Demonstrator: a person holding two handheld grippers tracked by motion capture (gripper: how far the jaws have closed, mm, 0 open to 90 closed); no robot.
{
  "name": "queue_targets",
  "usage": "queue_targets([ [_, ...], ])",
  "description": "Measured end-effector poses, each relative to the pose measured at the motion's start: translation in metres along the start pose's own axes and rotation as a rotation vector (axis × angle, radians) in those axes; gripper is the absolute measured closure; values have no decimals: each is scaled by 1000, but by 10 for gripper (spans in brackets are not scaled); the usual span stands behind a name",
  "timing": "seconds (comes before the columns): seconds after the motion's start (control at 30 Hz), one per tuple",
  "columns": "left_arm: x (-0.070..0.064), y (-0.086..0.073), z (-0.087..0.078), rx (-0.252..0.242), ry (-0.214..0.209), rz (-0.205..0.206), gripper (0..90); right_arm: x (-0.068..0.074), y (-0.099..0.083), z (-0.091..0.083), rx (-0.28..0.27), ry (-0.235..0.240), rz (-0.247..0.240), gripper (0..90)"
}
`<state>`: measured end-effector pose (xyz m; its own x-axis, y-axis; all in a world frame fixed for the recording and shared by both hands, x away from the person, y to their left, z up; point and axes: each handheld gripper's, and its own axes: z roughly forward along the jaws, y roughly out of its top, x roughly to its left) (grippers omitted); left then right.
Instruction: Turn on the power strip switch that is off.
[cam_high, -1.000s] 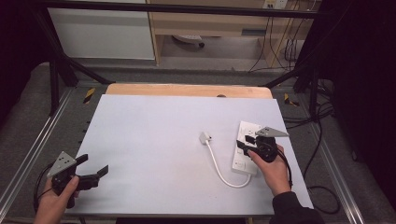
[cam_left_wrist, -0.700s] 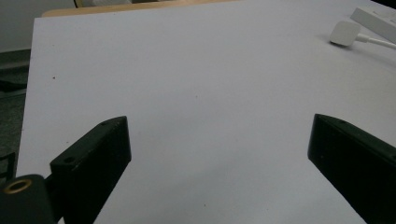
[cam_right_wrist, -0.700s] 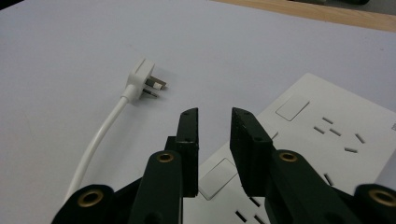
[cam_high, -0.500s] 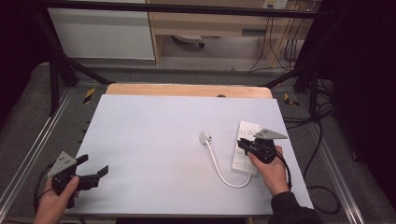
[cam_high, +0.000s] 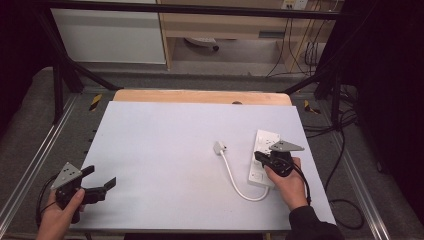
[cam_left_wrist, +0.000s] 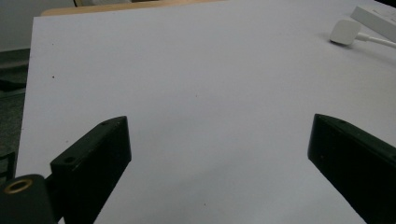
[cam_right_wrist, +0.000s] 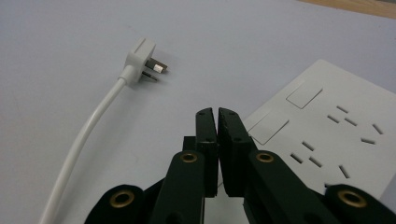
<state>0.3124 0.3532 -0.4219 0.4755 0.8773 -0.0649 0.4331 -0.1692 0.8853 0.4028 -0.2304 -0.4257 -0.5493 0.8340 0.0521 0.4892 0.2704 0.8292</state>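
The white rectangular plastic power strip (cam_right_wrist: 327, 126) looks smooth with a faint sheen, its slots cleanly cut. The white plastic plug (cam_right_wrist: 140, 58) is equally smooth, with dull metal prongs, and its round white cord (cam_right_wrist: 88, 135) appears rubbery and slightly glossy. The pale grey-blue table top (cam_left_wrist: 187, 70) is matt and faintly speckled, edged by a bare wooden strip (cam_high: 200, 96). The black plastic right gripper (cam_right_wrist: 217, 114) looks matt, with brass-coloured rivets.
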Motion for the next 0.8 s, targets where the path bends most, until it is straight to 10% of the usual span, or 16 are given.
queue_targets([
  [0.8,0,0,0,0,-2,4,63,1,-8,5,51,4,-15,900],
])
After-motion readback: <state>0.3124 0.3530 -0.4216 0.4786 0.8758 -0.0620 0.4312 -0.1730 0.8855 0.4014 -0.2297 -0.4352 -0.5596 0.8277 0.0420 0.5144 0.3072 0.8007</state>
